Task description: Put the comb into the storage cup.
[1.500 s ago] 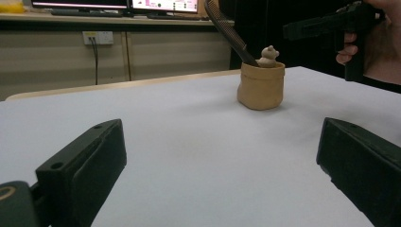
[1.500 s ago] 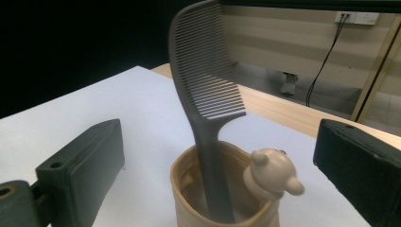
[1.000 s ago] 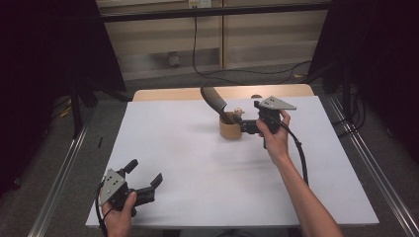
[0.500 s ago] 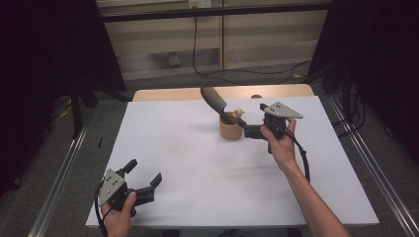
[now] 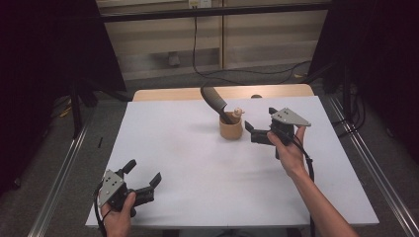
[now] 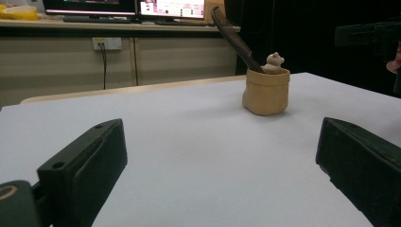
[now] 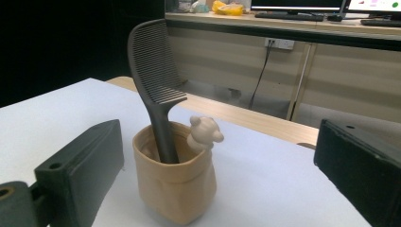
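A tan soft cup (image 5: 230, 129) stands upright at the back middle of the white table (image 5: 197, 163). A dark comb (image 5: 214, 102) leans out of it to the left, and a small beige bear figure (image 5: 238, 112) peeks over its rim. In the right gripper view the cup (image 7: 175, 182), comb (image 7: 156, 85) and bear (image 7: 203, 132) are close ahead. My right gripper (image 5: 253, 133) is open, just right of the cup, holding nothing. At the table's front left my left gripper (image 5: 143, 181) is open and holds nothing; its view has the cup (image 6: 266, 92) far off.
A wooden strip (image 5: 222, 92) borders the table's far edge. Metal rails (image 5: 59, 182) run along both sides. Cables (image 5: 207, 54) lie on the floor behind. Monitors and a desk (image 6: 123, 19) stand beyond the table.
My right gripper has drawn back to the right and toward the near side, away from the cup. The left gripper has barely moved.
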The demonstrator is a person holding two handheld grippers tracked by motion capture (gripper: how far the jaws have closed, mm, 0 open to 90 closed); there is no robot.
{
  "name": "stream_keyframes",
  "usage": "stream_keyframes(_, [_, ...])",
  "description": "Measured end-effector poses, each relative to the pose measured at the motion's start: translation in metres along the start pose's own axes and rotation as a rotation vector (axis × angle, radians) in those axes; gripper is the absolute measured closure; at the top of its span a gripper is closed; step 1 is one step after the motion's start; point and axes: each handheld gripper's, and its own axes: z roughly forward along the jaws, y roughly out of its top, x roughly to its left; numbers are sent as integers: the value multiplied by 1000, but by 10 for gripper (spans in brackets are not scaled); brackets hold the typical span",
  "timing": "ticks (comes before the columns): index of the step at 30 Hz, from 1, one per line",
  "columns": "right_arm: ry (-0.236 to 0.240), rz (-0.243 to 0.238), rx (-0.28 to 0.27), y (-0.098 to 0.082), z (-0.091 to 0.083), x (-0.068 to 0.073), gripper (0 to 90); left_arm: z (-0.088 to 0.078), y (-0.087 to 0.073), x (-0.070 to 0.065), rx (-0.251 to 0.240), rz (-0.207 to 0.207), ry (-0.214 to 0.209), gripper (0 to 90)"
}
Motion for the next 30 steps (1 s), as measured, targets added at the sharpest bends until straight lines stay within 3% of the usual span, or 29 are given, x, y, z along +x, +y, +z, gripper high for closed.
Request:
stream_keyframes(9, [9, 5, -15, -9, -15, 2, 4, 0, -1, 0, 0, -12, 4, 29])
stream_keyframes(18, [-19, -2, -14, -17, -27, 1, 0, 0, -1, 0, -1, -10, 17, 29])
stream_keyframes(30, [-43, -1, -36, -22, -46, -3, 0, -1, -1, 1, 3, -10, 3, 29])
